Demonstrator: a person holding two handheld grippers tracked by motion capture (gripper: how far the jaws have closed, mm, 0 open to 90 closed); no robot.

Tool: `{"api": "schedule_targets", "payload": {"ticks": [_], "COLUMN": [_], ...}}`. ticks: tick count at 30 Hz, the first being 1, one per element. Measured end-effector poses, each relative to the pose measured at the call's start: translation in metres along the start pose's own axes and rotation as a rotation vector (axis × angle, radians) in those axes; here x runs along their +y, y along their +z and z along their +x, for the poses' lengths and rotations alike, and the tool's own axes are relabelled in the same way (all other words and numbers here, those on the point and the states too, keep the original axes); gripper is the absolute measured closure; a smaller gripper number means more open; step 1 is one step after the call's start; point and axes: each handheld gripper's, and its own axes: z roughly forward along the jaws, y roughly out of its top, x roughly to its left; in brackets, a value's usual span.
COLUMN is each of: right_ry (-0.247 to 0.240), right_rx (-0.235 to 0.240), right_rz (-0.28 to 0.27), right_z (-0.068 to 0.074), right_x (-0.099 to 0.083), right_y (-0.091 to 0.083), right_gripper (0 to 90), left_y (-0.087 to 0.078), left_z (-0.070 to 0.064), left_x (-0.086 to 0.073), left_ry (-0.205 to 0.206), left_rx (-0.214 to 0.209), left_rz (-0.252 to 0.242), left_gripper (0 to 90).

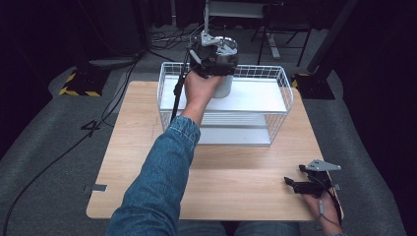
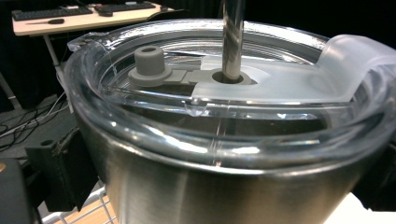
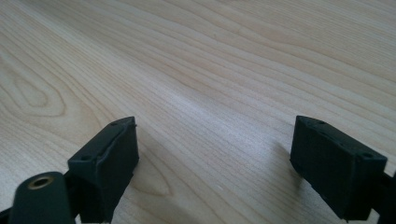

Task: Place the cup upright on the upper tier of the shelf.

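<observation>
Gripping a steel tumbler (image 1: 223, 73) on the wire rack's (image 1: 275, 105) upper shelf: left claw (image 1: 216, 61); its own view adds clear lid (image 2: 224, 107), metal straw (image 2: 232, 37). Right claw (image 1: 295, 185): jaws apart, low over desk (image 1: 231, 172)

Left arm (image 1: 160, 182): blue denim sleeve, cuffed at wrist. Left gripper (image 1: 212, 55): black body, grey three-cornered plate on top, black cable trailing behind. Right gripper (image 3: 215, 163): black rectangular jaws with small screw holes, brass-ringed hole beside one.
</observation>
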Motion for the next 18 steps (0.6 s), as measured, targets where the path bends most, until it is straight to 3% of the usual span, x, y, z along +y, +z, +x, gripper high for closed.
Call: {"api": "schedule_targets", "payload": {"ticks": [8, 18], "right_ry": [0.001, 0.004], "right_rx": [0.001, 0.003], "right_rz": [0.000, 0.001], "right_z": [-0.0001, -0.0003], "right_x": [0.0000, 0.0000], "right_y": [0.0001, 0.0002], "right_gripper": [15.5, 15.5], "left_y": [0.0023, -0.0054], "left_z": [0.0016, 0.0024], "left_x": [-0.0008, 0.0015], "left_ry": [-0.028, -0.029], "left_rx": [-0.007, -0.015], "left_rz": [0.001, 0.021], "left_gripper": [0.0, 0.0]}}
